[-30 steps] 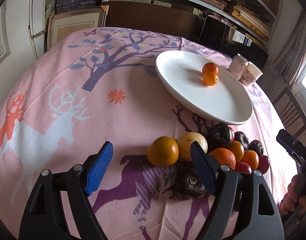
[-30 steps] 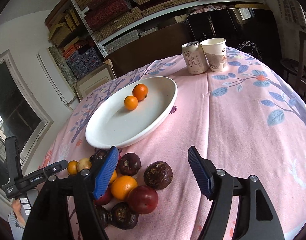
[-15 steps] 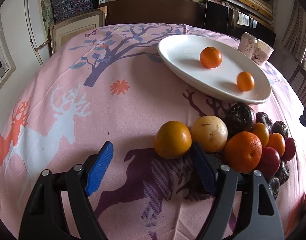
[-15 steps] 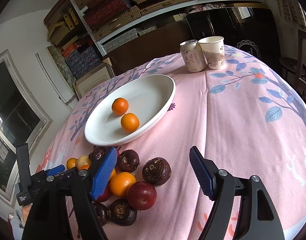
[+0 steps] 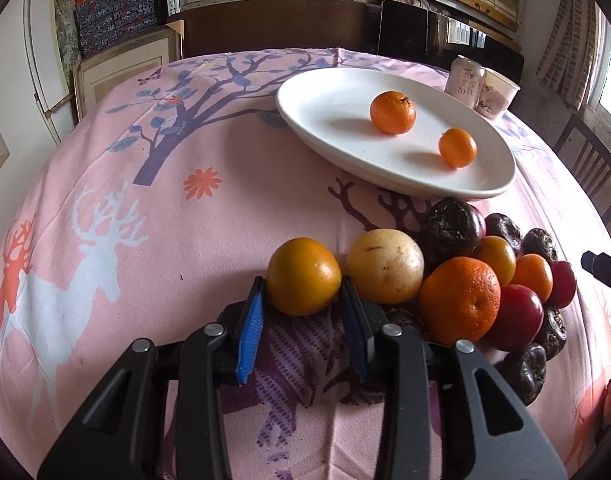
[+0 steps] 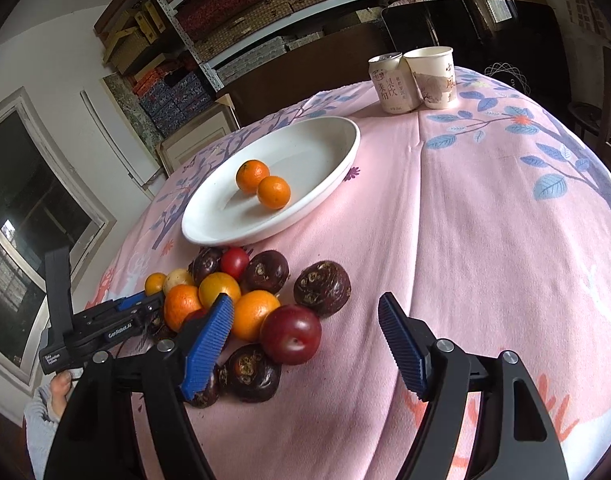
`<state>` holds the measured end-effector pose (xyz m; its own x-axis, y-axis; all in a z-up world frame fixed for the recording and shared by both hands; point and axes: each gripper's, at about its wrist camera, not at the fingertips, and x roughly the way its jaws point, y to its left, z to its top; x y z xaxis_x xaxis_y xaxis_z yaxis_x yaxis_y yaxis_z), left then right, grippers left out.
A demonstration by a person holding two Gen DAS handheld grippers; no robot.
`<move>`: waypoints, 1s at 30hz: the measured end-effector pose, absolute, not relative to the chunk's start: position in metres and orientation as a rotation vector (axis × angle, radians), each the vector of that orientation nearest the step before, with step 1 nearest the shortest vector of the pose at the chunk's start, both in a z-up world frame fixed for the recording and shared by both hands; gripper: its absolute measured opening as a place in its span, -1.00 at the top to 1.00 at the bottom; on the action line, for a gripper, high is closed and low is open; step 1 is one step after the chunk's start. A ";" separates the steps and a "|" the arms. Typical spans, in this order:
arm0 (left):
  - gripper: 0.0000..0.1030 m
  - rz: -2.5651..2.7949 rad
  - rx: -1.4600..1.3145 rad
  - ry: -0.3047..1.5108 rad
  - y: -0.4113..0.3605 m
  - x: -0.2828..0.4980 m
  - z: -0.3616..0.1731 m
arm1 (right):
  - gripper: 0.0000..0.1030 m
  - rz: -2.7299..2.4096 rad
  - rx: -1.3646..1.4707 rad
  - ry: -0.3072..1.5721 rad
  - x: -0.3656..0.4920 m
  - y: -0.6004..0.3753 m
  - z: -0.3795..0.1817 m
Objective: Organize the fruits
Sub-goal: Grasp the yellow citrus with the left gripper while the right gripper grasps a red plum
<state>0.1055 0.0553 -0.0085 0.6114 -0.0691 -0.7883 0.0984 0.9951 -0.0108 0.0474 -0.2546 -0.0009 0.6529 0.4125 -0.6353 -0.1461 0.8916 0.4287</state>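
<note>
The left gripper [image 5: 303, 312] had just been closing, and its blue pads pinched the yellow-orange fruit [image 5: 303, 276] at the left end of the fruit pile [image 5: 477, 280]. This fruit still lay on the pink tablecloth [image 5: 145, 200], just beside a pale yellow fruit [image 5: 385, 266]. The right gripper [image 6: 305, 340] stood spread over the near side of the pile, holding nothing. Farther away, the white plate [image 6: 317, 156] carried two small oranges [image 6: 261, 184].
</note>
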 end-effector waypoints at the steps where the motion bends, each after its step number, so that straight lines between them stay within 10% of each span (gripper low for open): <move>1: 0.30 -0.096 0.033 0.909 0.055 0.106 -0.008 | -0.47 0.332 0.350 0.805 0.044 -0.253 -0.002; 16: 0.30 -0.086 0.052 0.911 0.053 0.106 -0.010 | -0.23 0.343 0.290 0.888 0.053 -0.234 -0.016; 21: 0.30 -0.086 0.050 0.913 0.052 0.107 -0.009 | 0.26 0.357 0.308 0.909 0.062 -0.231 -0.021; 30: 0.31 -0.090 -0.016 0.834 0.063 0.095 0.011 | 0.28 0.385 0.356 0.844 0.051 -0.244 -0.012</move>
